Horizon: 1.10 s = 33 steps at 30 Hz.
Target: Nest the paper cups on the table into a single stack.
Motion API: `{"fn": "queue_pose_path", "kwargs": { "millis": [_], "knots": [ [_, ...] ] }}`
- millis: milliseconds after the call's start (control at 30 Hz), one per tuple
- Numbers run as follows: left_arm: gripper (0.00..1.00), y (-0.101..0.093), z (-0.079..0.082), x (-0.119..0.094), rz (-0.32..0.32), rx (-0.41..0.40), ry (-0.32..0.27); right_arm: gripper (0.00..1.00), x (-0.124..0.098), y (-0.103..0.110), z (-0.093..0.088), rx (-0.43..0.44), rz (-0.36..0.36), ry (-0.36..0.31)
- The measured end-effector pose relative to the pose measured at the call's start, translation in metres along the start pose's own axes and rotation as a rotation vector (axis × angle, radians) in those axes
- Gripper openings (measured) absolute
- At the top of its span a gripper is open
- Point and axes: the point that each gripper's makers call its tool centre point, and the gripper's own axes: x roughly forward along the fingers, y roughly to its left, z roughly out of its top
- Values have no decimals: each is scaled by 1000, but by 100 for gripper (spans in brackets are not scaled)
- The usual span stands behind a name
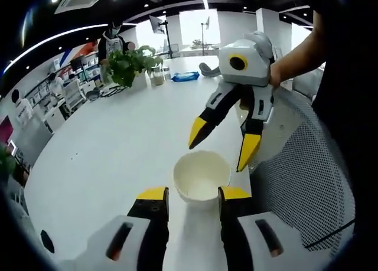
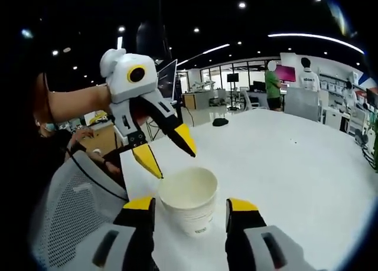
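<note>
A single paper cup point(image 1: 201, 175) is sitting upright on the white table point(image 1: 118, 147), mouth up, w/ a mesh chair back point(image 1: 307, 182) just beside the table edge; in the left gripper view the cup is lying between the left gripper point(image 1: 193, 194) tips, jaws standing wide w/ a gap on each side, nothing held; in the right gripper view the same cup point(image 2: 189, 200) is sitting between the right gripper point(image 2: 192, 205) tips, also wide and not pinching; each tool is also showing in the other's view, hanging above the cup rim w/ tips spread; whether this is one cup or several already nested, can't tell, and no other cups are showing on the table. Risks from here, as a judgement: both tools are crowding the one cup from opposite sides, so tips are likely clashing if both close together; thin paper wall is probably crushing or going oval if squeezed hard near the rim, which would be spoiling any nesting; a jaw tip catching the rim on one side is probably tipping the light cup over or skidding it on the smooth top; cup is standing near the table edge by the chair, so a nudge that way could be sending it off. Plant point(image 1: 131, 64) and bits at the far end are well apart, no hazard.
</note>
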Motion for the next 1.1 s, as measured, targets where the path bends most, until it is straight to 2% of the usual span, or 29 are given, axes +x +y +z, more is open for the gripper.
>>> {"fn": "queue_pose_path", "kwargs": {
  "millis": [33,67,233,400,467,567,633,833,933,1100],
  "knots": [
    [33,0,-2,1,-1,2,7,47,1,1,-1,-4,2,5],
    [33,-1,1,2,-7,-17,-23,47,1,1,-2,-10,4,11],
    [35,-1,2,3,-10,-31,-33,47,4,0,-7,-41,13,35],
    [40,-3,6,-1,-33,-35,-61,47,6,-1,-8,-45,17,43],
    [42,-2,2,-2,-35,-34,-54,47,7,-1,-8,-41,19,43],
    [43,-4,-13,-1,-50,-30,-1,47,7,-1,-7,-41,19,42],
    [44,-5,-16,1,-55,-30,-1,47,8,0,-7,-38,20,40],
    [44,-11,-27,19,-70,-56,-3,47,10,1,-6,-28,23,36],
    [45,-14,-26,29,-68,-65,-30,46,11,2,-5,-19,19,32],
    [46,-18,-28,42,-58,-49,-30,46,12,2,-5,-12,15,25]
  ]
}}
